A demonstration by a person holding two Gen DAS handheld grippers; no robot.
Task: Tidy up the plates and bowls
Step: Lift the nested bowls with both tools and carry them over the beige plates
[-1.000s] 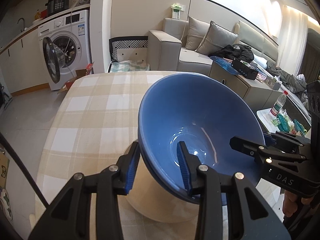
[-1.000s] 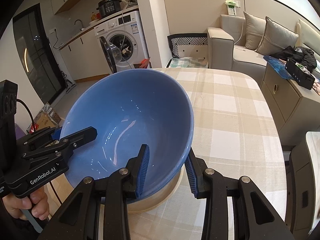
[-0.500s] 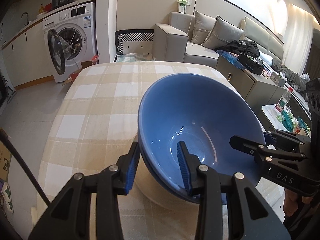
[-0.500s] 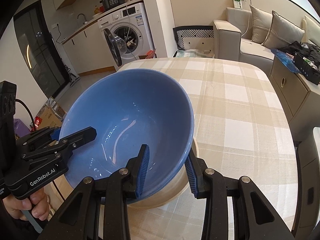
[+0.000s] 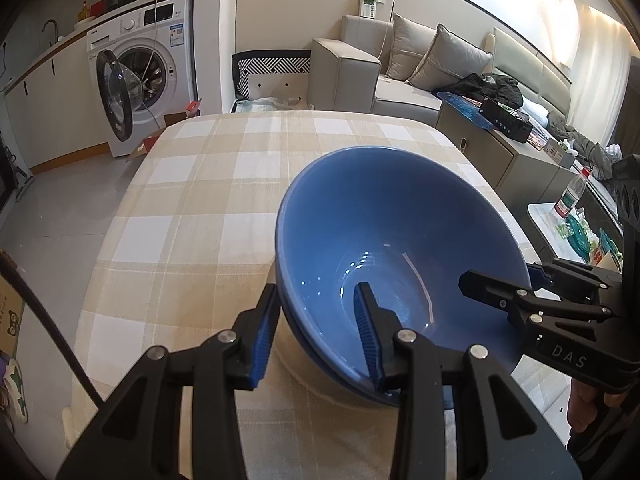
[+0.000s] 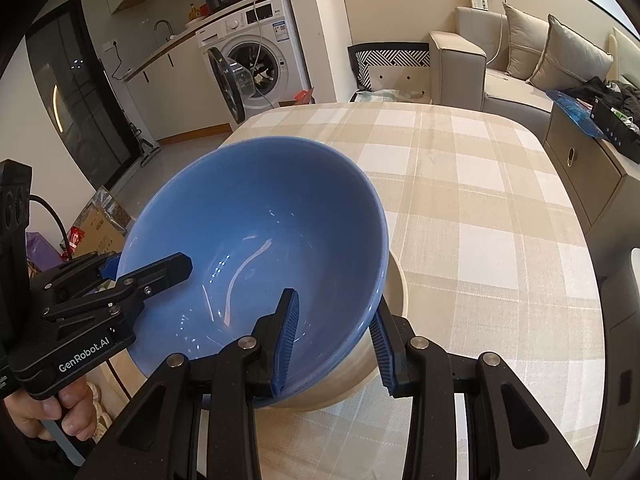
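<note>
A living room opening onto a laundry corner, with a grey sofa [image 5: 404,68] and a washing machine [image 5: 148,76] whose door stands open, frames a table [image 5: 208,208] covered in a beige checked cloth. Above its near end, a blue bowl [image 5: 384,240] is gripped from two sides. The left tongs [image 5: 316,332] are clenched over the bowl's rim, one blue pad inside the bowl and one outside. The right tongs [image 6: 332,344] grasp the opposite rim in the same way. A second blue rim shows just under the first, suggesting nested bowls. In the right wrist view, a cream bowl [image 6: 384,344] sits directly beneath the blue one, between it and the cloth.
</note>
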